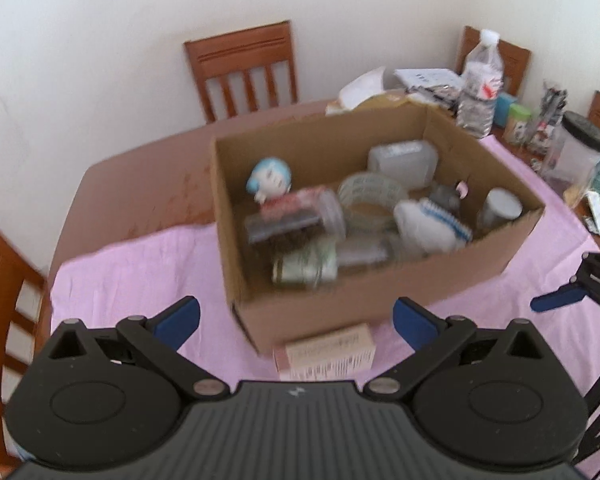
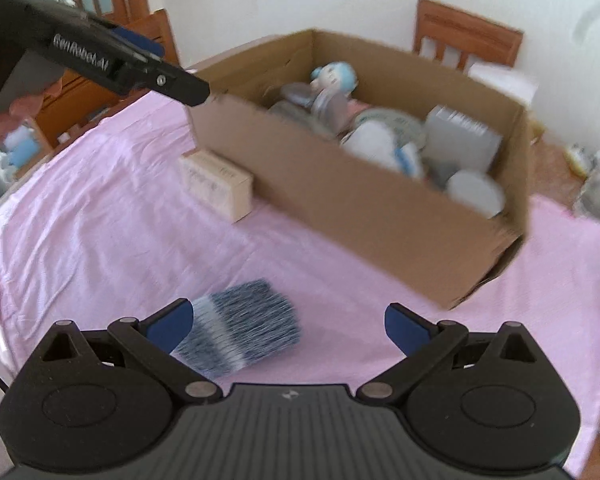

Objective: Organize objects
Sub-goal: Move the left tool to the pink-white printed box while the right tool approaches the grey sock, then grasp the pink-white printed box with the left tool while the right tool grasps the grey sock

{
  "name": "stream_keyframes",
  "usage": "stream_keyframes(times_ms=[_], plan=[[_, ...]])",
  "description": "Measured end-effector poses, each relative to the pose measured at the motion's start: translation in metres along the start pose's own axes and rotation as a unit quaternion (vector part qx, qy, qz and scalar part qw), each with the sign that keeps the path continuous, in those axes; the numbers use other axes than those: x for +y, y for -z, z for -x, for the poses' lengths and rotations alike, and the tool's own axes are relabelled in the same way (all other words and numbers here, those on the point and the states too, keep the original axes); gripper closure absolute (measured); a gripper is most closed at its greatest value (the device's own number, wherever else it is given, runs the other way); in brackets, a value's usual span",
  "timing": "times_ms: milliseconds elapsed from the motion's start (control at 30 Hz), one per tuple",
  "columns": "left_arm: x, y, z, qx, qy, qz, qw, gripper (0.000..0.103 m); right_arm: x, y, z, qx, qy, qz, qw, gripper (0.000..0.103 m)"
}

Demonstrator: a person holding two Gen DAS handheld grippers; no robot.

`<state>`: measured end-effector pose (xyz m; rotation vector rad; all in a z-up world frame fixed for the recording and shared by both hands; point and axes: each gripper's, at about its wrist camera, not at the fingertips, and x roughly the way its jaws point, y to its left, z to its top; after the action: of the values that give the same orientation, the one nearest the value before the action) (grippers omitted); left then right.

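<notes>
"GenRobot.AI" on left tongs (image 2: 148, 50)

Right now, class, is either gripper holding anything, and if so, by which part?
Nothing is held. The left gripper and right gripper are both open and empty; the striped cloth lies loose on the tablecloth.

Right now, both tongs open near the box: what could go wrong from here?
1. The cardboard box is already crowded; another item may land on the blue-haired figurine or the jars.
2. The striped fabric roll sits off-centre by the right tongs' left finger; a straight close could nudge it away.
3. The small carton lies against the box wall, so the left tongs may bump the box.
</notes>
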<state>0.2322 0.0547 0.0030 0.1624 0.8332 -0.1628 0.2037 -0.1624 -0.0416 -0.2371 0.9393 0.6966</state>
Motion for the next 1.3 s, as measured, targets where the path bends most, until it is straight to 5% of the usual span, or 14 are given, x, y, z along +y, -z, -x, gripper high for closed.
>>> stream_keyframes(times_ms=[200, 467, 767, 1100, 1300], plan=[[-0.003, 0.035, -0.004, 0.018, -0.027, 0.036, 0.9988, 0.001, 0.009, -0.001, -0.02, 0.005, -0.046, -0.017, 0.999, 0.0], [0.0, 0.051, -0.005, 0.036, -0.021, 0.065, 0.997, 0.001, 0.01, -0.012, -0.051, 0.038, -0.045, -0.022, 0.998, 0.0], [-0.003, 0.06, -0.02, 0.056, -0.01, 0.068, 0.9961, 0.001, 0.033, 0.009, -0.038, 0.081, -0.05, 0.024, 0.995, 0.0], [-0.011, 0.061, -0.058, 0.062, -0.004, 0.076, 0.9952, 0.001, 0.049, 0.025, -0.037, 0.057, 0.013, 0.076, 0.995, 0.0], [-0.01, 0.061, -0.081, 0.069, -0.011, 0.1, 0.9925, 0.001, 0.047, 0.028, -0.031, 0.047, 0.014, 0.07, 0.996, 0.0]])
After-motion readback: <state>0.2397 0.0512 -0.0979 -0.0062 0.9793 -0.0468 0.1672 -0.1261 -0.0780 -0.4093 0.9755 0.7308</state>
